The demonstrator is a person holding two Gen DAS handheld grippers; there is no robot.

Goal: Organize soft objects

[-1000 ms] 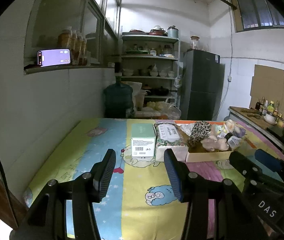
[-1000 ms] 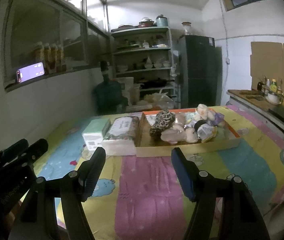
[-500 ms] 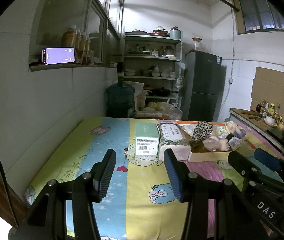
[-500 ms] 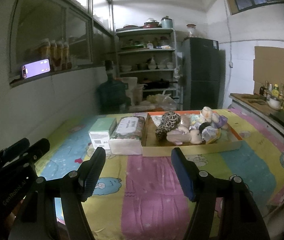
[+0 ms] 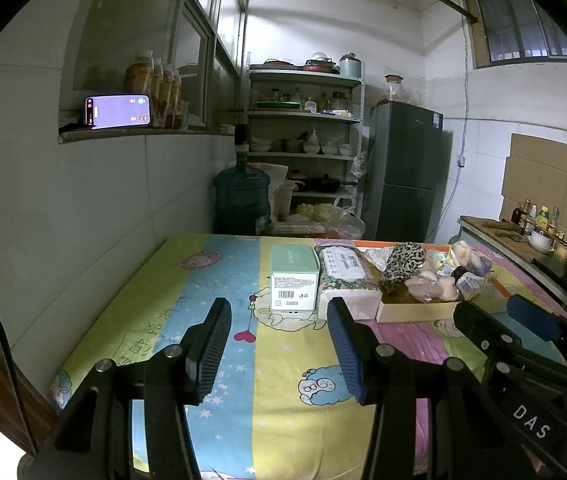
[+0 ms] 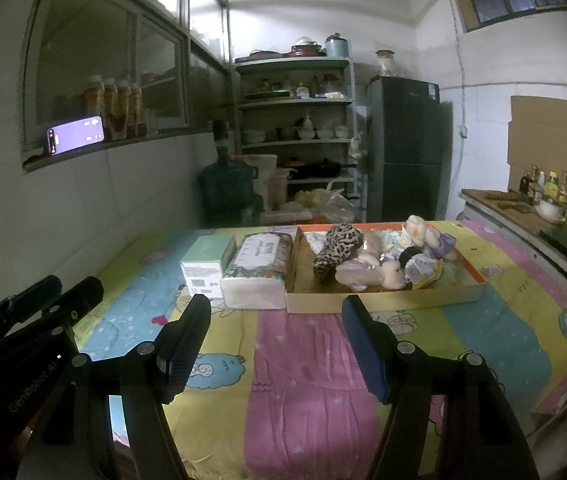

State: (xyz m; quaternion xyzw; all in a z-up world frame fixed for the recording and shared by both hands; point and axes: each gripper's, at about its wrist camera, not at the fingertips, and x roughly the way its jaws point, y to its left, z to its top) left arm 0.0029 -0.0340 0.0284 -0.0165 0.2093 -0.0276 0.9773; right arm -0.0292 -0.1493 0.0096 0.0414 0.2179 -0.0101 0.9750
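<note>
Both grippers hang near the bottom of their frames, the left gripper and right gripper with jaws spread and empty. The soft toys sit piled in the cardboard tray, middle right. A grab there could pull out two toys, because they lie tangled together.

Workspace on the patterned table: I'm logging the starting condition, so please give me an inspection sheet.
Surface: table under a cartoon-print cloth, near half bare.
Job's things: cardboard tray holding a heap of soft items, among them a leopard-print piece.
Clutter: green box and floral tissue pack side by side, left of the tray.
Grippers: left claw and right claw both open, empty, short of the things.
Cables: one wire down the far wall.
Surroundings: shelf rack, fridge, water jug, lit phone on the ledge.
</note>
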